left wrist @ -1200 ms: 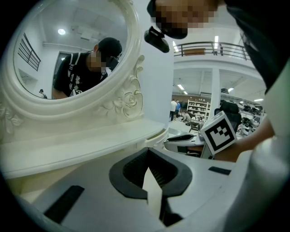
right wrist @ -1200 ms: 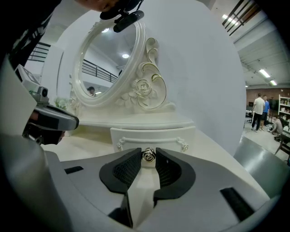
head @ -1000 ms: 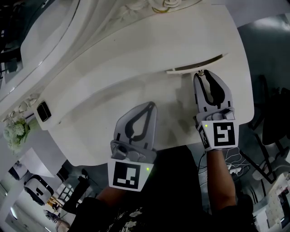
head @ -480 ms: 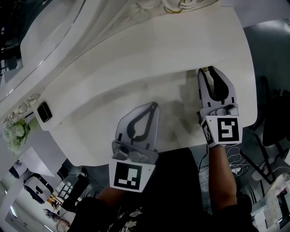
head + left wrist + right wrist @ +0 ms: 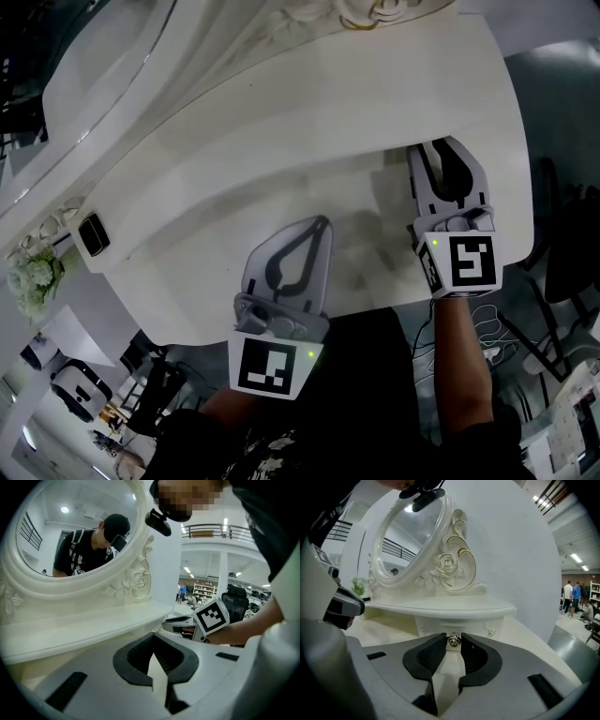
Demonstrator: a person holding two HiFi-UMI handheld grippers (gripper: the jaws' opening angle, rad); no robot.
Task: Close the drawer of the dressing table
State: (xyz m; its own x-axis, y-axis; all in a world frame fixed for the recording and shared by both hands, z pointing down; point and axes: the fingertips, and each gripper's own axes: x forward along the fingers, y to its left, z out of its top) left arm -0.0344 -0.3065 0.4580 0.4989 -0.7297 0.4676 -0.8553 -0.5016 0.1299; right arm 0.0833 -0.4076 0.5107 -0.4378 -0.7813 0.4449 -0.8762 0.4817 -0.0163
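The white dressing table (image 5: 281, 141) has its small drawer (image 5: 436, 624) pushed in flush under the upper shelf. The drawer's little metal knob (image 5: 453, 641) sits between the tips of my right gripper (image 5: 453, 642), whose pads press on it from both sides. From the head view my right gripper (image 5: 433, 150) reaches to the drawer front at the table's right. My left gripper (image 5: 322, 223) rests over the tabletop nearer the front edge, jaws shut with nothing in them. The left gripper view shows its tips (image 5: 153, 637) together.
An oval mirror in an ornate white frame (image 5: 412, 536) stands on the shelf above the drawer. A small black box (image 5: 89, 232) is fixed at the table's left edge, with white flowers (image 5: 33, 272) beside it. Cables lie on the floor at the right (image 5: 487, 337).
A second ago a dark slit showed above the drawer front; the drawer has since slid in and the slit is gone. The right gripper stayed on the knob; the left kept still.
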